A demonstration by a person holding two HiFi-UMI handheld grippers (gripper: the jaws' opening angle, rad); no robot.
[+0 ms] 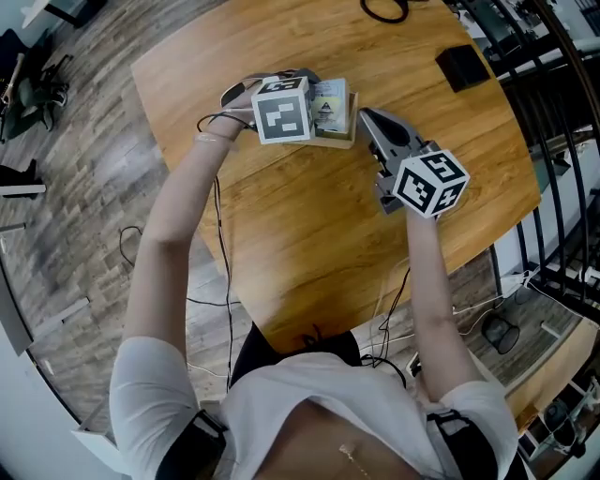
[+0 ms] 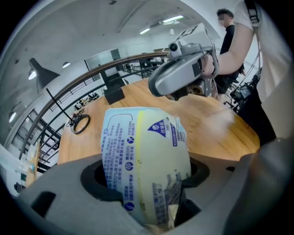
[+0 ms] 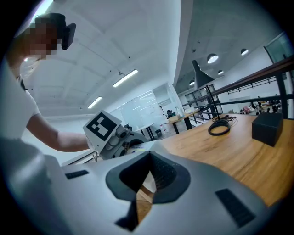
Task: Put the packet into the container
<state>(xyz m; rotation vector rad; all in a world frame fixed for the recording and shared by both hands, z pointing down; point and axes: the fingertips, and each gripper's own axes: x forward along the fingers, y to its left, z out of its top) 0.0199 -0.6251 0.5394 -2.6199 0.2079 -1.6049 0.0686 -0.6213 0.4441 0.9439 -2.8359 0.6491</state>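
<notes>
A white top (image 1: 309, 412) is seen nearest, at the bottom of the head view, and two bare arms are stretched out from it over a wooden table (image 1: 309, 244). On the left, the left hand-held gripper (image 2: 147, 179) is held low over the far part of the table. Its jaws are clamped on the packet (image 1: 330, 103), one on each side. The packet is pale yellow and blue, with small print on it, and it is puffed out between the jaws. It is held right at a small wooden container (image 1: 352, 131), whose light edge is seen just under and beside it. Whether the packet touches the bottom cannot be told. Just to the right, the right hand-held gripper (image 1: 367, 120) is pointed at the container. Its jaws are closed together at the tips, and nothing is held between them. Farther right, a loop of black cord (image 1: 384, 9) and a small black box (image 1: 461, 66) are seen on the table, well apart from the container.
</notes>
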